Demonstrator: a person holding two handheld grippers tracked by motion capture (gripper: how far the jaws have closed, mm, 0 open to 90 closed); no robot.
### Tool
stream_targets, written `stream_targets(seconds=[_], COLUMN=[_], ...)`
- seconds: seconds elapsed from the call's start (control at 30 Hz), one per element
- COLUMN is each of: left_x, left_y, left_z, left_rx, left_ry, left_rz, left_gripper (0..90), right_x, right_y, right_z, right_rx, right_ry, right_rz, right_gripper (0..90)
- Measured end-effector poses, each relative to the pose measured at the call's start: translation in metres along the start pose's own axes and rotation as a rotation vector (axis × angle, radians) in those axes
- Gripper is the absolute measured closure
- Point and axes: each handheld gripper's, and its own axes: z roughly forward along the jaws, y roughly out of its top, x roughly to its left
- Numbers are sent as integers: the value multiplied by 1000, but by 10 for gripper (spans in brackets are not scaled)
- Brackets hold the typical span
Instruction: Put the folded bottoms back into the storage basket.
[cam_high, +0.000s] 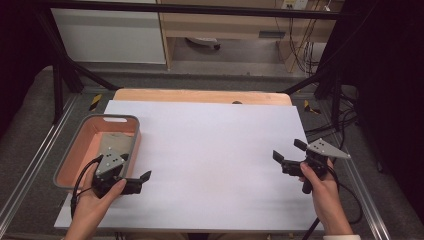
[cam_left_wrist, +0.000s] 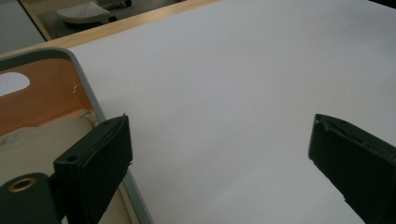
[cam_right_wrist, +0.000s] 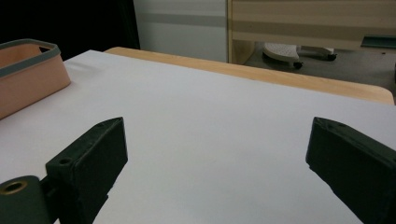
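Observation:
An orange bin with a grey rim (cam_high: 112, 118) stands at the table's left edge, and a beige cloth (cam_left_wrist: 37, 144) lies inside it. My left gripper (cam_high: 135, 166) is held by a hand at the bin's near right corner; its jaws stand wide open with nothing between them. In the left gripper view this gripper (cam_left_wrist: 219, 154) has one jaw over the bin's rim (cam_left_wrist: 79, 70) and the other over the white sheet. My right gripper (cam_high: 288, 150) hovers over the sheet's right side, open and empty, pointing left. In its own view, the right gripper (cam_right_wrist: 217, 154) faces bare sheet, with the bin (cam_right_wrist: 28, 58) far left.
A white sheet (cam_high: 210, 150) covers most of the wooden table (cam_high: 200, 95). Metal frame rails run along both sides. Beyond the far edge are a shelf unit, cables and a chair base (cam_right_wrist: 280, 50) on the floor.

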Motion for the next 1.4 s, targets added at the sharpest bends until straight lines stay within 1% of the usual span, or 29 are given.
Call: stream_targets(seconds=[0.07,0.27,0.5,0.63,0.8,0.83,1.17,1.27,1.4], left_x=[0,1,2,1,1,1,0,-1,-1], left_y=[0,-1,-1,-1,-1,-1,-2,-3,-6], left_z=[0,0,0,0,0,0,1,0,0], left_rx=[3,1,4,3,5,5,8,16,22], left_ry=[4,5,3,1,-1,-2,-6,-9,-13], left_rz=[5,-4,0,1,2,3,8,14,11], left_gripper=[64,64,64,64,64,64,64,62,61], right_x=[1,4,8,10,13,13,20,22,25], right_y=[-7,-25,-40,-46,-51,-52,-62,-64,-65], right_z=[0,-1,-2,-3,-5,-6,-7,-6,-5], right_rx=[8,28,55,61,51,47,71,79,84], right_ry=[0,3,11,13,13,14,29,36,46], right_rz=[9,24,20,23,34,31,17,14,10], right_gripper=[60,60,61,60,60,60,60,60,60])
